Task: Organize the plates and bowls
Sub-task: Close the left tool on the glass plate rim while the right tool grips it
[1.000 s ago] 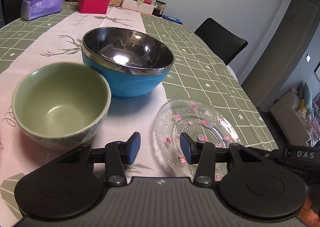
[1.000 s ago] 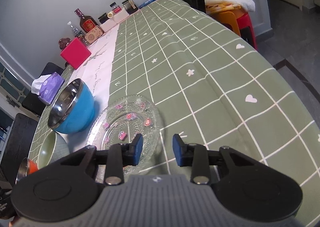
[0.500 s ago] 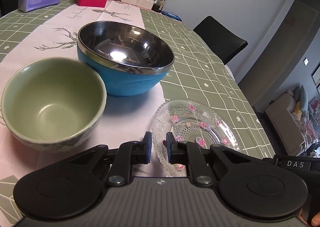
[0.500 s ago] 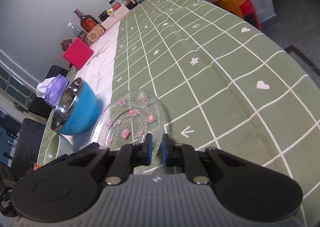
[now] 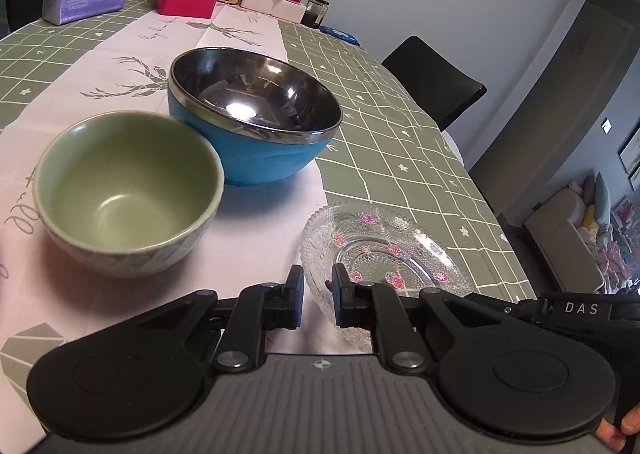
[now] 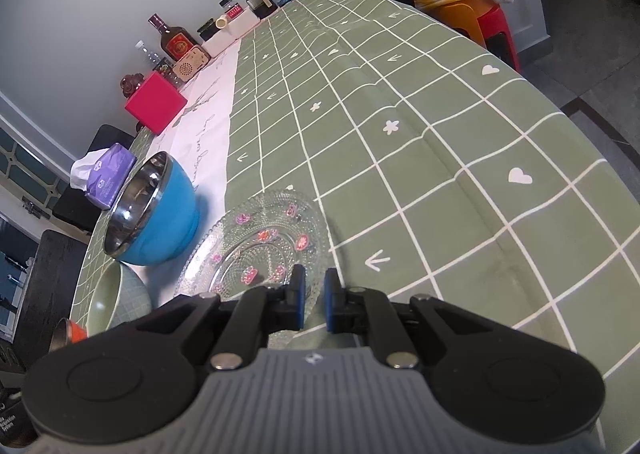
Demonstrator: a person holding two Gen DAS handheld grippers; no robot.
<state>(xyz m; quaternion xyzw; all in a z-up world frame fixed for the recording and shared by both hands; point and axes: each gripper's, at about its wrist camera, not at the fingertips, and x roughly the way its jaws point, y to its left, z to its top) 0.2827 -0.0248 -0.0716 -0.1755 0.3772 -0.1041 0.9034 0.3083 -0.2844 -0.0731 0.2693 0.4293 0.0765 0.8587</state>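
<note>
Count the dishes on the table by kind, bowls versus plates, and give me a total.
Bowls: 3, green bowl, blue bowl, and a small orange-and-metal bowl at the edge of the right wrist view.
Plates: 1, glass plate.
Total: 4.

A clear glass plate (image 5: 394, 250) with a beaded, scalloped rim and small pink flowers lies flat near the surface's front edge, half on the pale runner and half on the green checked cloth. Behind it to the left stands a blue bowl (image 5: 256, 122) with a shiny steel lining, upright and empty. A sage-green ceramic bowl (image 5: 128, 190), also upright and empty, sits in front of the blue one, their rims touching or nearly so, and stands apart from the plate.
</note>
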